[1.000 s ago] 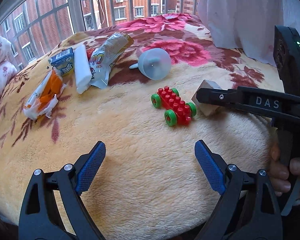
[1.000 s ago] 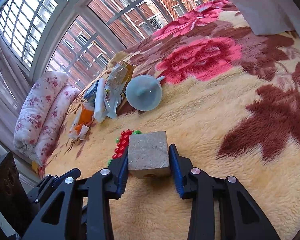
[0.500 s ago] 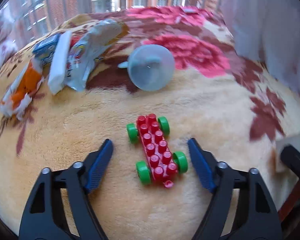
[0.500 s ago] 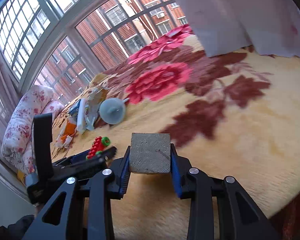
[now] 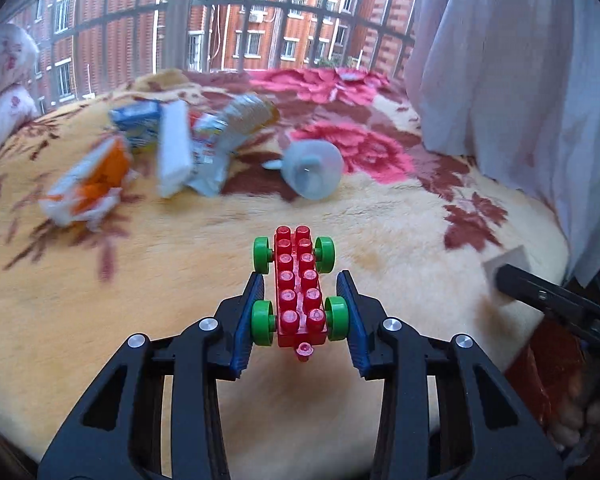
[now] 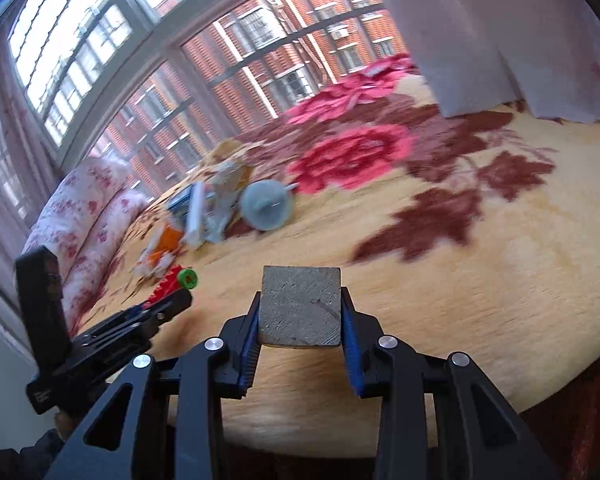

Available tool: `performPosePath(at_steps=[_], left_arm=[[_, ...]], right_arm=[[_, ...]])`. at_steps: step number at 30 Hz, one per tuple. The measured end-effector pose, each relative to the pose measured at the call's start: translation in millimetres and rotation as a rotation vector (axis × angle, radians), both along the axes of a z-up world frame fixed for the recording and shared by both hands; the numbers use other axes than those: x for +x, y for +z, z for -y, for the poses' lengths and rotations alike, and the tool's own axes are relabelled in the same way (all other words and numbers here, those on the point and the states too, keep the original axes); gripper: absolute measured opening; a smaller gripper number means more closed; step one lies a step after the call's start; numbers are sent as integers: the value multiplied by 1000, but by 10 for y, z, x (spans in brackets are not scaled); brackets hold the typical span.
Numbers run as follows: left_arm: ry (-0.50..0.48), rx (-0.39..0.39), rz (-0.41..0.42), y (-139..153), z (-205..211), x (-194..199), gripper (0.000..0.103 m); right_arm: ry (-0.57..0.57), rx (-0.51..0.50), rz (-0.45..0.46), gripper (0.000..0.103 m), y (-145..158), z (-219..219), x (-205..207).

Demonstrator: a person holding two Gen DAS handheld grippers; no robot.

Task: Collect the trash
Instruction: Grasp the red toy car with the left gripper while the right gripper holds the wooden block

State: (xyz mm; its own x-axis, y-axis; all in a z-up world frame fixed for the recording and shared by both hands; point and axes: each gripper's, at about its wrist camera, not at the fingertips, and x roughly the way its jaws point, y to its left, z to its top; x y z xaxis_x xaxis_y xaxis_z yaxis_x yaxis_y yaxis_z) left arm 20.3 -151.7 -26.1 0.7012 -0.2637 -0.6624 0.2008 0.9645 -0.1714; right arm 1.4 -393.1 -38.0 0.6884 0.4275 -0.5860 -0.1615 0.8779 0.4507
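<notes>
My left gripper (image 5: 300,304) is shut on a red toy brick car (image 5: 300,288) with green wheels, held over the floral blanket (image 5: 160,292). My right gripper (image 6: 300,312) is shut on a grey wooden block (image 6: 300,306), lifted near the bed's front edge. The block's corner (image 5: 507,264) and right gripper show at the right of the left wrist view. The left gripper and car (image 6: 178,280) show at the left of the right wrist view. Wrappers lie further back: an orange packet (image 5: 88,184), a white pack (image 5: 174,148), a blue carton (image 5: 138,120) and a crumpled bag (image 5: 232,128).
A pale blue round plastic cup (image 5: 313,170) lies on its side beyond the car. A white curtain (image 5: 519,60) hangs at the right. A rolled floral quilt (image 6: 80,208) lies at the left by the window. The bed's edge (image 6: 339,440) runs along the front.
My left gripper has closed on the toy car and holds it. My right gripper has carried the block back toward the bed's front edge.
</notes>
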Motion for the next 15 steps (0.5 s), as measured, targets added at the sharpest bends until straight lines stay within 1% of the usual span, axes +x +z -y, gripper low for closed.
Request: performPosePath(at_steps=[2, 4, 7, 10, 15], left_arm=[[8, 4, 22, 93, -177, -188, 38], [23, 27, 46, 171, -340, -393, 38], [50, 53, 46, 192, -521, -642, 38], [86, 66, 12, 140, -713, -871, 38], [149, 76, -56, -57, -987, -1254, 38]], right_arm=[[41, -10, 9, 35, 48, -185, -64], [81, -28, 18, 35, 93, -374, -136], [157, -65, 30, 35, 164, -719, -295], [210, -92, 36, 35, 201, -958, -440], [287, -158, 50, 35, 243, -1311, -815]])
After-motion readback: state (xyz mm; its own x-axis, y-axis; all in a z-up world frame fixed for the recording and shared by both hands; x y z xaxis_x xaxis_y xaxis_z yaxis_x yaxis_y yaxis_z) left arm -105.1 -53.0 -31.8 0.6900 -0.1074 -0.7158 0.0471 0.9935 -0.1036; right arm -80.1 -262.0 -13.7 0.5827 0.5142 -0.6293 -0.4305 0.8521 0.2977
